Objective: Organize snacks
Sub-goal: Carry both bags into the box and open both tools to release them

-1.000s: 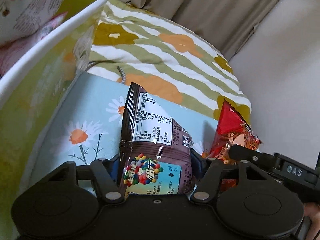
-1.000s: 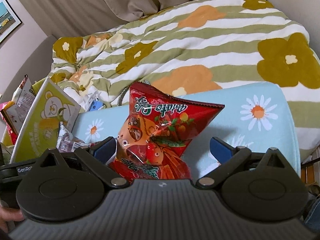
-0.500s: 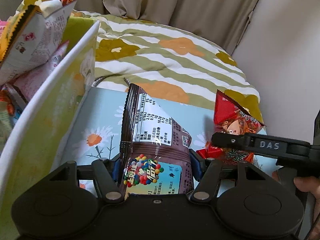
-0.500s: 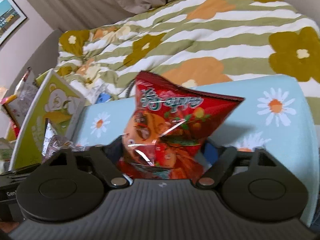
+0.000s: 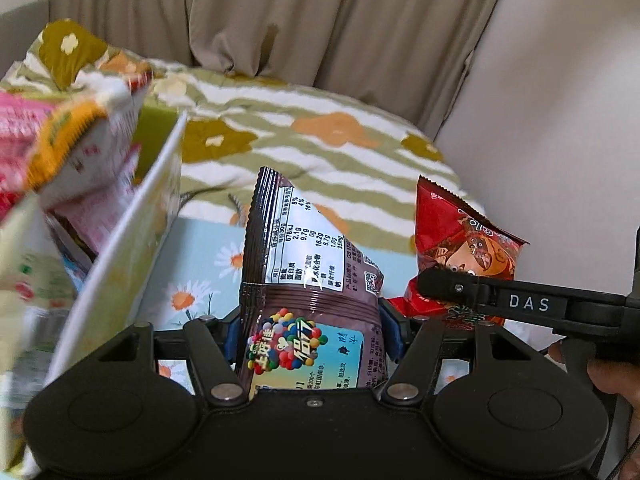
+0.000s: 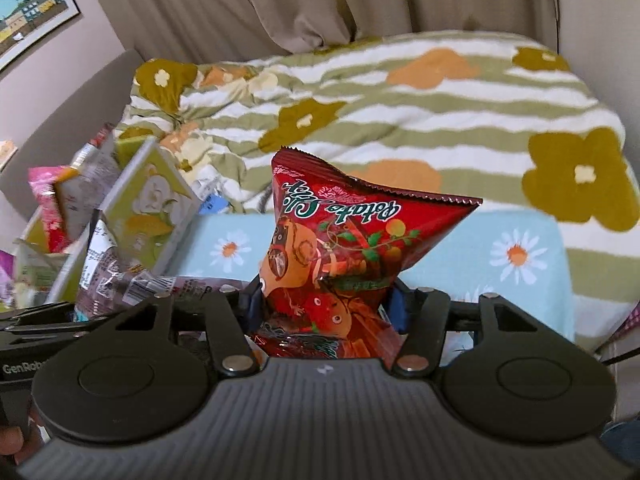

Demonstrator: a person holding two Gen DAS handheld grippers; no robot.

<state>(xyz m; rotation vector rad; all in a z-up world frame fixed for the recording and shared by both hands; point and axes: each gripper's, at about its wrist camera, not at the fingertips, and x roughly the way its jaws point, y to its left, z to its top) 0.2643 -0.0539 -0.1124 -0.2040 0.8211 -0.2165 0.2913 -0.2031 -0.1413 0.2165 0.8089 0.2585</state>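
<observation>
red chip bag point(image 6: 344, 264) — right tongs point(image 6: 324, 308) pinched | picture point(image 6: 32, 8) right-view only

My right tool point(image 6: 324, 304), jaws just closed, pinches a red potato-chip bag point(image 6: 340, 256) upright above a blue daisy-print cushion point(image 6: 520, 280). Behind lies a striped, flowered blanket point(image 6: 400, 120); at left, a green box point(image 6: 148, 208) crammed with snack packets point(image 6: 52, 196).

A green-and-white striped blanket point(image 6: 400, 120) with orange and olive flowers covers the bed; a pale blue daisy-print cloth point(image 6: 520, 256) lies over its near edge; beige curtains point(image 5: 320, 20) hang behind; a framed picture point(image 6: 28, 20) hangs on the wall.
</observation>
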